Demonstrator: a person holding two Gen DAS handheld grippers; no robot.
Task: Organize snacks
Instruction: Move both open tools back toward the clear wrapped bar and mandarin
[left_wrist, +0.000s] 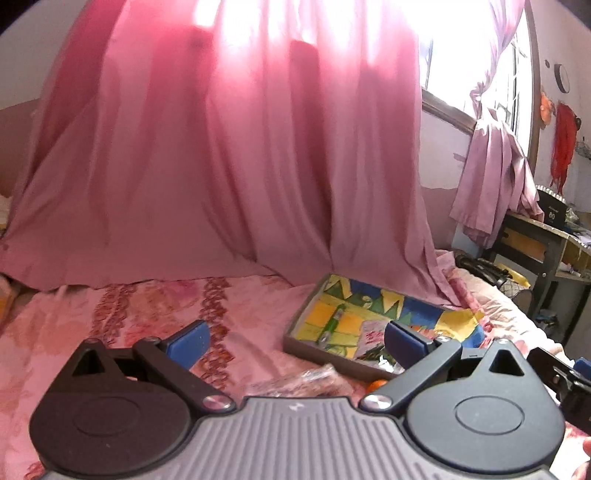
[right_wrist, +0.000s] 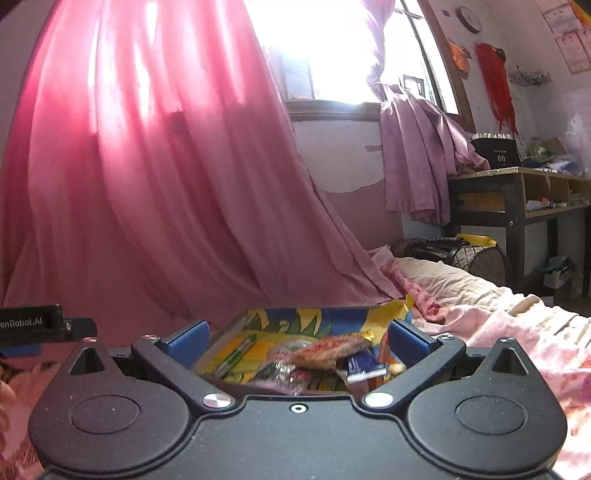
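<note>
In the left wrist view the left gripper (left_wrist: 295, 338) is wide open and empty above a clear-wrapped snack (left_wrist: 306, 380) lying on the bedspread (left_wrist: 129, 314) just beside the tray (left_wrist: 314, 350), while in the right wrist view the right gripper (right_wrist: 297, 341) is also spread and empty near the snacks (right_wrist: 325, 352) piled in the tray (right_wrist: 332, 314), so I think the left one should lower around the loose packet before closing.

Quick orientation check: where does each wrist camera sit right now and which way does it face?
Left wrist: on the left gripper, looking over the bed toward the pink curtain; open blue fingers, tray ahead-right, right gripper's edge at far right.
Right wrist: on the right gripper, directly behind the tray of snacks; fingers open, left gripper's edge at far left.
Shared: tray, curtain, window, desk.
</note>
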